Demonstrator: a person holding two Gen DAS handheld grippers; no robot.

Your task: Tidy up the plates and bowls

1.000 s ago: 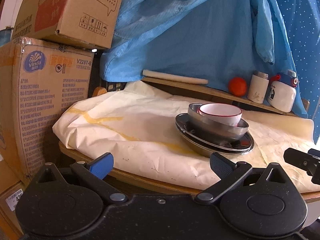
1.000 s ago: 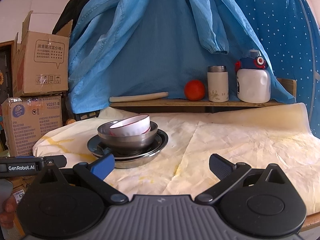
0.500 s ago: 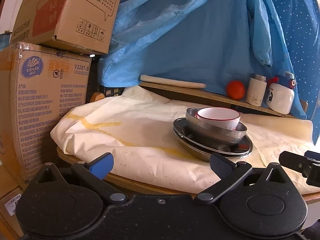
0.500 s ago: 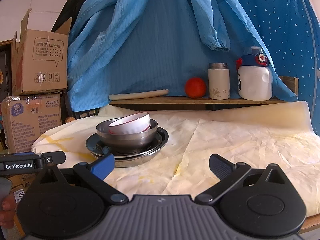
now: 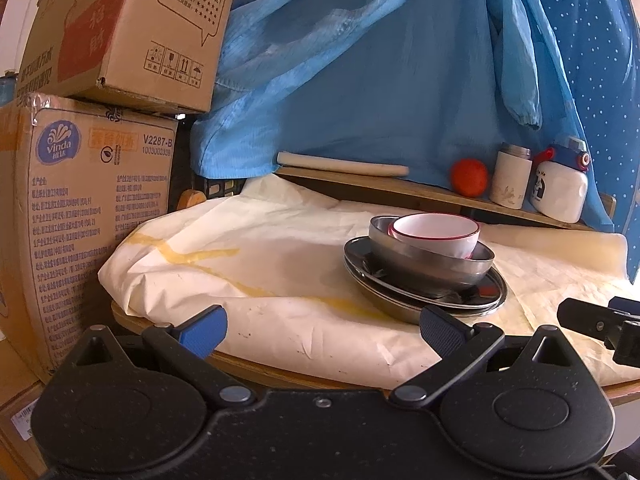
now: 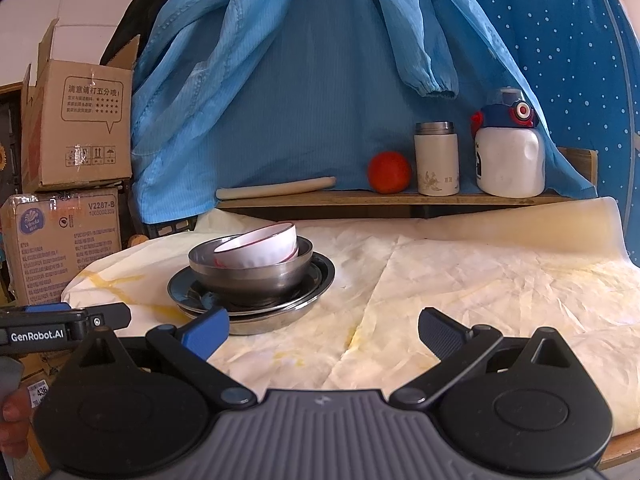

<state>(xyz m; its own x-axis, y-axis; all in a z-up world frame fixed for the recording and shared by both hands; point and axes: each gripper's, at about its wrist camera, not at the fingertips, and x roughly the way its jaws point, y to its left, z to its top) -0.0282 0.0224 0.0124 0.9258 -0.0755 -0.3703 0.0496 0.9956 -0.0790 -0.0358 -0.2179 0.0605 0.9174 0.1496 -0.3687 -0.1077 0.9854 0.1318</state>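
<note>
A white bowl with a red rim [image 5: 438,232] [image 6: 260,246] sits tilted inside a steel bowl [image 5: 428,260] [image 6: 248,272], which rests on stacked steel plates [image 5: 424,292] [image 6: 256,296] on the cream-covered round table [image 5: 248,264] [image 6: 460,280]. My left gripper [image 5: 320,326] is open and empty at the table's near edge, left of the stack. My right gripper [image 6: 322,330] is open and empty too, low over the table just right of the stack. Each gripper shows at the side of the other's view.
Two cardboard boxes [image 5: 88,184] [image 6: 68,184] are stacked left of the table. A wooden shelf [image 6: 400,198] behind holds a rolling pin [image 6: 276,188], an orange ball [image 6: 389,172], a white flask [image 6: 436,160] and a white jug [image 6: 510,152]. Blue cloth [image 6: 320,80] hangs behind.
Both grippers have drawn back and dropped slightly, so the stack sits a little farther off. The bowls and plates have not moved. Both stay open.
</note>
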